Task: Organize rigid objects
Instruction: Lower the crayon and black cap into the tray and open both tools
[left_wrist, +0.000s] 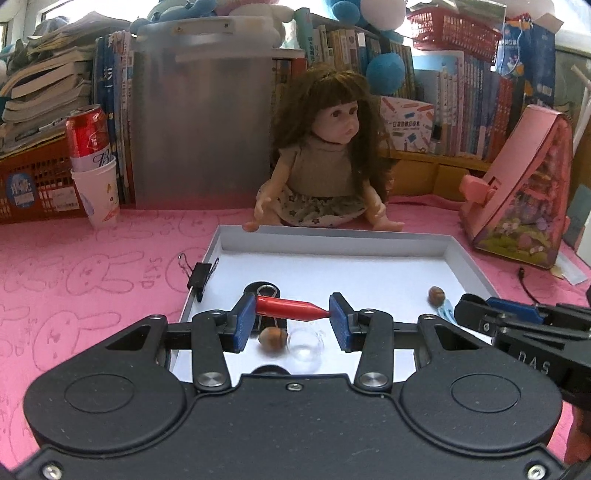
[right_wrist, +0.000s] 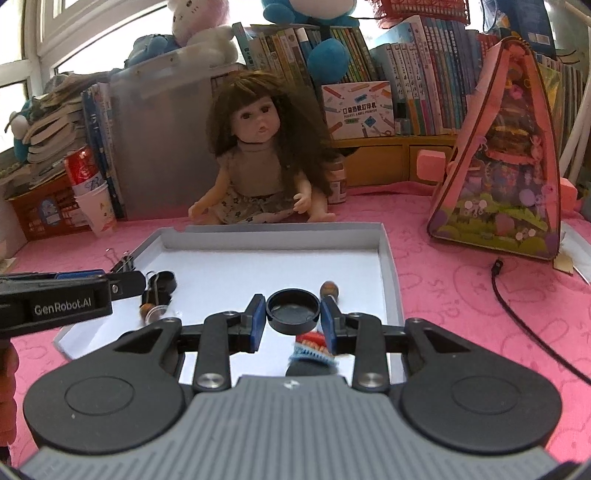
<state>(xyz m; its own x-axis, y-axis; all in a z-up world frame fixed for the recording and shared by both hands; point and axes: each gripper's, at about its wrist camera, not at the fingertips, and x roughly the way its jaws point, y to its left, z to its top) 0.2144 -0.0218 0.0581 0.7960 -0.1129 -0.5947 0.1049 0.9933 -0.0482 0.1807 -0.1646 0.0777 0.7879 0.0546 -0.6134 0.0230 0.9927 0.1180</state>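
The left gripper (left_wrist: 293, 314) clamps a red pen cap (left_wrist: 291, 308) lengthwise between its blue fingers (left_wrist: 245, 321); the right gripper (right_wrist: 293, 317) pinches a round black lid (right_wrist: 293, 311). Both hang above the white tray (right_wrist: 388, 258) on the pink surface (right_wrist: 461, 295), beside a hazelnut (left_wrist: 271, 338).

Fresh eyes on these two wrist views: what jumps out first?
The long-haired doll sitting on the pink cloth right behind the white tray dominates both views. Next, over the tray, the left hand-held gripper pinches a red pen-like cap end to end, and the right hand-held gripper clamps a round black lid. The pink triangular toy bag stands right of the tray.
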